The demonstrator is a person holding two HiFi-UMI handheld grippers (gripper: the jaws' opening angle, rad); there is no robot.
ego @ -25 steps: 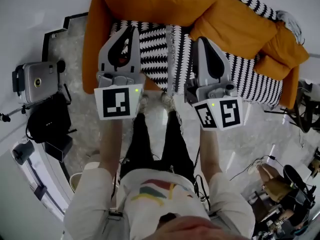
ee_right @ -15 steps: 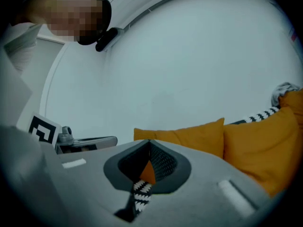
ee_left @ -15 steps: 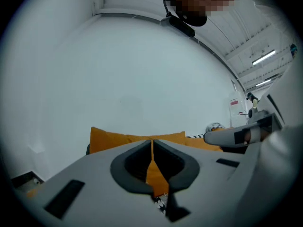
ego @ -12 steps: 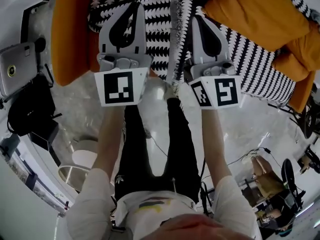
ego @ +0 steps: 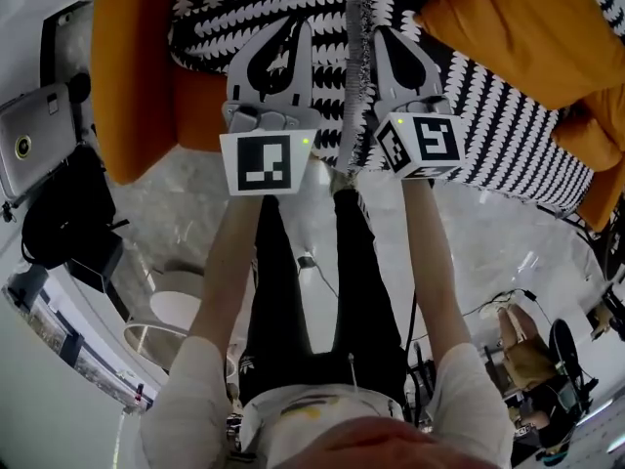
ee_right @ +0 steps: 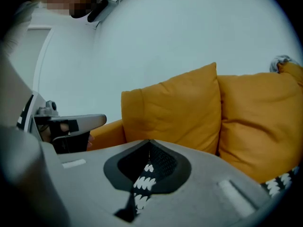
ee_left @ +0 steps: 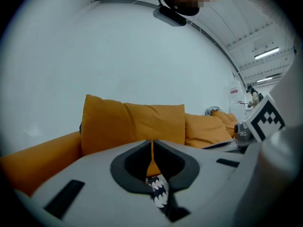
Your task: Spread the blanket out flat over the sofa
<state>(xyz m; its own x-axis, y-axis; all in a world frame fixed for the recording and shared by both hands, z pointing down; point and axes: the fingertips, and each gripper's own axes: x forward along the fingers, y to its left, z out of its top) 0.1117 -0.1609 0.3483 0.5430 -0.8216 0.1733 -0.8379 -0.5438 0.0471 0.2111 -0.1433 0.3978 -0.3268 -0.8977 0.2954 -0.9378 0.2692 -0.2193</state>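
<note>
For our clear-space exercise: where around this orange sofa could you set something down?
Bare: the orange sofa's left armrest, and the pale marble floor between the black-and-white patterned blanket and the cluttered equipment at lower right. Crowded: the orange cushions piled on the right.

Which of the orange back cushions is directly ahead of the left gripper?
The cushion beside the armrest, leftmost in the left gripper view: it stands straight behind the left gripper, shut on the blanket. The other cushions sit further right.
</note>
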